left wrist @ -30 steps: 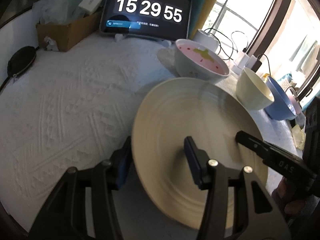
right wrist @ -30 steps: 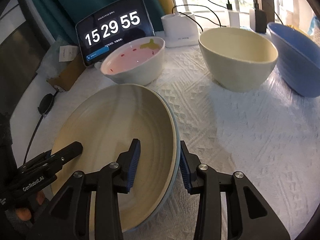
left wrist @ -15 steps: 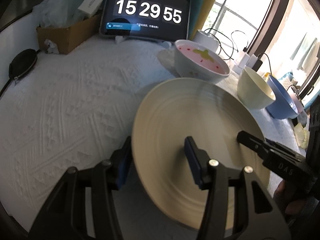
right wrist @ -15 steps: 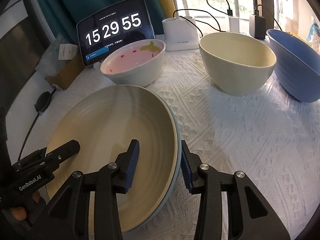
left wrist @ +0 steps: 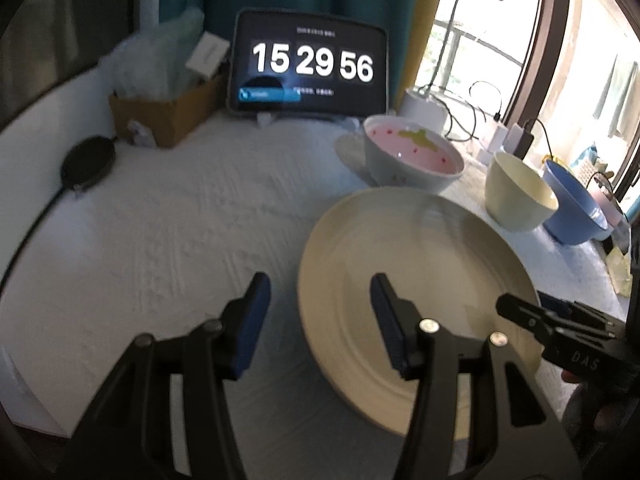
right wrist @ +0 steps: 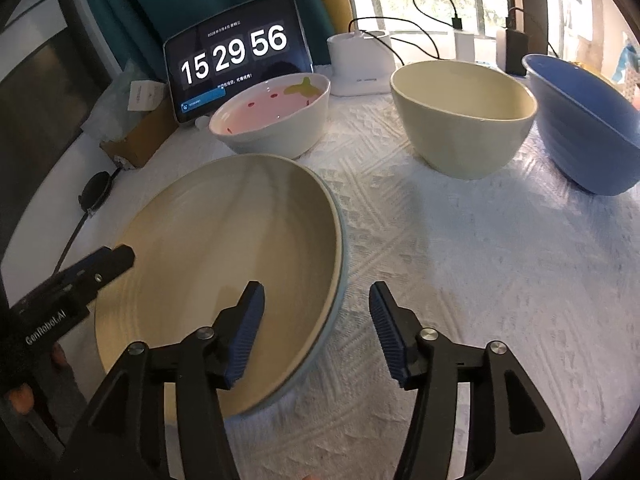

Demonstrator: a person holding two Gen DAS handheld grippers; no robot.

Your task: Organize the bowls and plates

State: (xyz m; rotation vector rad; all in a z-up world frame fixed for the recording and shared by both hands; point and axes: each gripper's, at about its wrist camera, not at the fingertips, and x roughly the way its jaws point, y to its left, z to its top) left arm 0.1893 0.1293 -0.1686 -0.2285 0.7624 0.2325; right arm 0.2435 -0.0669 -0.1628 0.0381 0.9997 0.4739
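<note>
Right wrist view puts the wide cream ceramic plate with a pale blue underside (right wrist: pixel 224 264) low and left of centre, lying on the white textured tablecloth (right wrist: pixel 460 280), its rim nearest the camera looking slightly raised. It sits at the front of the table, probably because it is the broad, flat piece that the bowls could be gathered around or stacked beside. Behind it stands the white bowl with a pink strawberry-patterned inside (right wrist: pixel 272 116), to the right the plain cream bowl (right wrist: pixel 464 116), and at the far right the blue bowl (right wrist: pixel 588 124), which leans to one side. A tablet showing a clock (right wrist: pixel 236 56) is propped at the back, with a cardboard box (right wrist: pixel 136 136) to its left.

The right gripper (right wrist: pixel 316 332) straddles the plate's right rim, one blue pad over the inside and one outside; its jaws are opening, and neither pad presses on the rim, so the plate looks released.

From the left wrist view, the left gripper (left wrist: pixel 316 320) straddles the plate's (left wrist: pixel 420 280) left rim in the same way, fingers apart, with visible gaps on both sides of the rim, so it grips nothing.
</note>
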